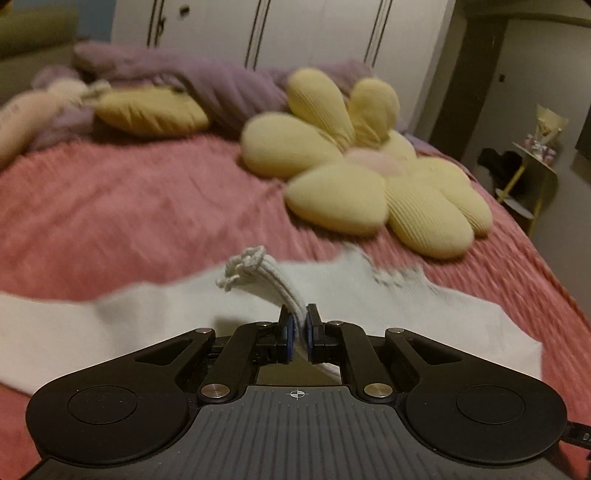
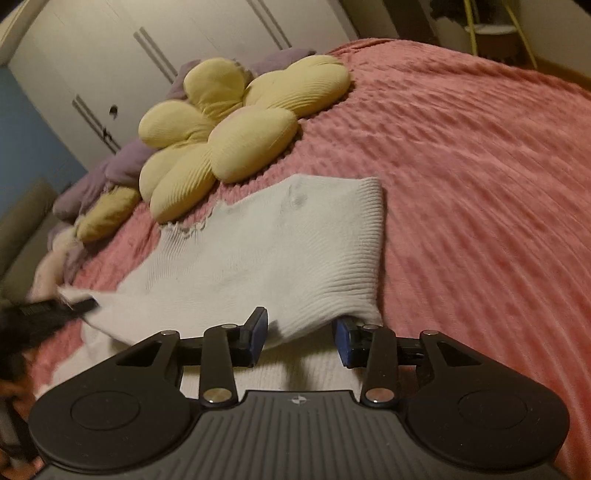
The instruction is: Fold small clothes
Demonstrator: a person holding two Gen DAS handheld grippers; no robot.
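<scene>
A white knitted garment [image 1: 155, 325] lies spread on the pink bedspread [image 1: 110, 206]. My left gripper [image 1: 297, 332] is shut on a bunched scalloped edge of it, which sticks up between the pads. In the right wrist view the same garment [image 2: 266, 251] lies flat, its ribbed hem to the right. My right gripper [image 2: 300, 338] is open, its blue pads on either side of a fold of the garment at the near edge. The left gripper [image 2: 55, 308] shows as a dark shape at the garment's left corner.
A yellow flower-shaped cushion [image 1: 369, 173] lies just beyond the garment, also in the right wrist view [image 2: 229, 129]. Purple bedding [image 1: 207, 81], a yellow pillow [image 1: 147, 110] and a white wardrobe [image 1: 277, 29] are behind. A small side table [image 1: 535, 166] stands right of the bed.
</scene>
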